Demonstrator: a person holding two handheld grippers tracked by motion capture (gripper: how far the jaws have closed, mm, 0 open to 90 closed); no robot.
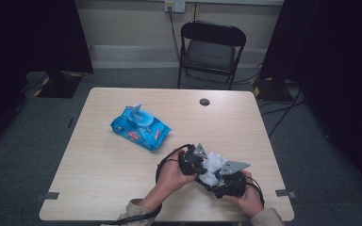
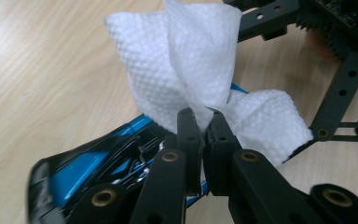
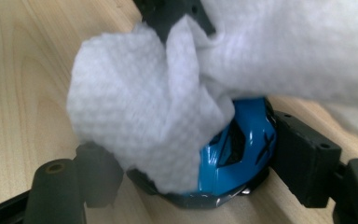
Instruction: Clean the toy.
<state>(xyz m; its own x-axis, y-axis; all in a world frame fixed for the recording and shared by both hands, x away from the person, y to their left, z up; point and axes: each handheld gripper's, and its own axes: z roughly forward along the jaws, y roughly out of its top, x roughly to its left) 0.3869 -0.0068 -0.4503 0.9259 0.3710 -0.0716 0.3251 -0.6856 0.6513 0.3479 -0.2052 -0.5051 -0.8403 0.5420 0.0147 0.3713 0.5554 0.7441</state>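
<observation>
Wipe: white textured wet wipe [image 2: 182,70], bunched, pinched at its gathered middle by the left gripper [image 2: 199,122] and draped over the toy.
Toy: small glossy blue and black toy car [image 3: 235,154], clamped between the jaws of the right gripper [image 3: 186,158], near the front right corner of the light wooden table [image 1: 122,160].
Left gripper: jaws narrow, closed on the wipe.
Right gripper: jaws held wide around the car's body.
Key relation: wipe lies directly over the car, so the left gripper sits above and just beside the right one; the car's long axis seems to run across the right jaws.
Packet: blue wet wipe packet [image 1: 140,127], lid up, towards the table's middle, well apart.
Next, likely: rubbing the wipe along the car.
</observation>
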